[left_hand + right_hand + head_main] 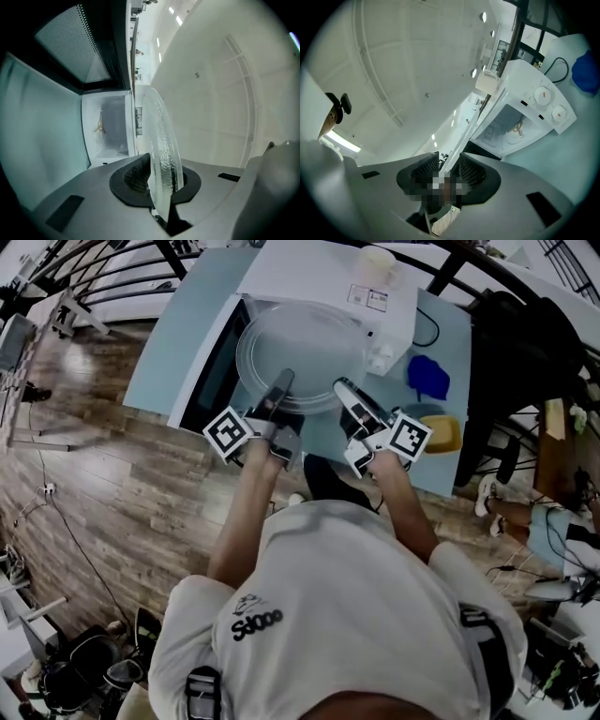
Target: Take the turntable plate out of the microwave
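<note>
The clear glass turntable plate (300, 348) is held in the air, in front of the open white microwave (319, 277). My left gripper (281, 390) is shut on its near-left rim and my right gripper (345, 390) on its near-right rim. In the left gripper view the plate (163, 140) stands edge-on between the dark pads of the left gripper (161, 183), with the empty microwave cavity (110, 126) behind. The right gripper view shows the rim (469, 129) as a thin line running into the right gripper (447, 171); the microwave (534, 110) is to the right.
The microwave door (211, 367) hangs open to the left over the light blue table (169, 343). A white cup (375, 266) stands on top of the microwave. A blue object (428, 376) and a yellow bowl (441, 432) lie on the table at right. Dark bags (525, 362) sit further right.
</note>
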`<state>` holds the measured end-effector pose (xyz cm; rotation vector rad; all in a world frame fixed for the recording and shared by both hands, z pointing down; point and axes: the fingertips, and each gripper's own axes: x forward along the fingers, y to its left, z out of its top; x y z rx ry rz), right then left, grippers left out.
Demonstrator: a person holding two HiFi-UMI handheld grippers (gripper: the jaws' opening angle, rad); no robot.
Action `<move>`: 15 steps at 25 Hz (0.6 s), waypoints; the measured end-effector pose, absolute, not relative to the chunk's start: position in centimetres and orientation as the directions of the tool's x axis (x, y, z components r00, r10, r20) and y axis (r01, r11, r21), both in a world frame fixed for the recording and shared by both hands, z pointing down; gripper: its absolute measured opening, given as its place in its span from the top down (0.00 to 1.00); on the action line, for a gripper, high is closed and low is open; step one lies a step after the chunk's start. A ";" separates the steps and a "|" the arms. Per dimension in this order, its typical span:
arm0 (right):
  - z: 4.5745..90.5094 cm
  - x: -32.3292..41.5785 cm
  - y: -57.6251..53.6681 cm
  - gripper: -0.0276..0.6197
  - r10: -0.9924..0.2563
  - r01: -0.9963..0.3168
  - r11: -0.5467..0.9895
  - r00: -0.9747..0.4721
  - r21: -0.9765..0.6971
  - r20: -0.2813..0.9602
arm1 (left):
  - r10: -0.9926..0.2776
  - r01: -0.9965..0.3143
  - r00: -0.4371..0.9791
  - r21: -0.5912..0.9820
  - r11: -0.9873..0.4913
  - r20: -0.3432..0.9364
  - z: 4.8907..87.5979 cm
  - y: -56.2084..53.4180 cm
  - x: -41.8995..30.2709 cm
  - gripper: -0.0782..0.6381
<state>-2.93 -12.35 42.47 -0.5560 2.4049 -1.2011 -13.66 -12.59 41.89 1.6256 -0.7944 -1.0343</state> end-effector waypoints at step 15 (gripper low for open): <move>34.9 -3.6 -8.5 0.76 -0.428 -0.195 0.782 -0.858 -0.592 -0.283 | -0.790 -0.089 0.457 0.863 -0.498 -0.409 33.5 -8.7 -14.1 0.83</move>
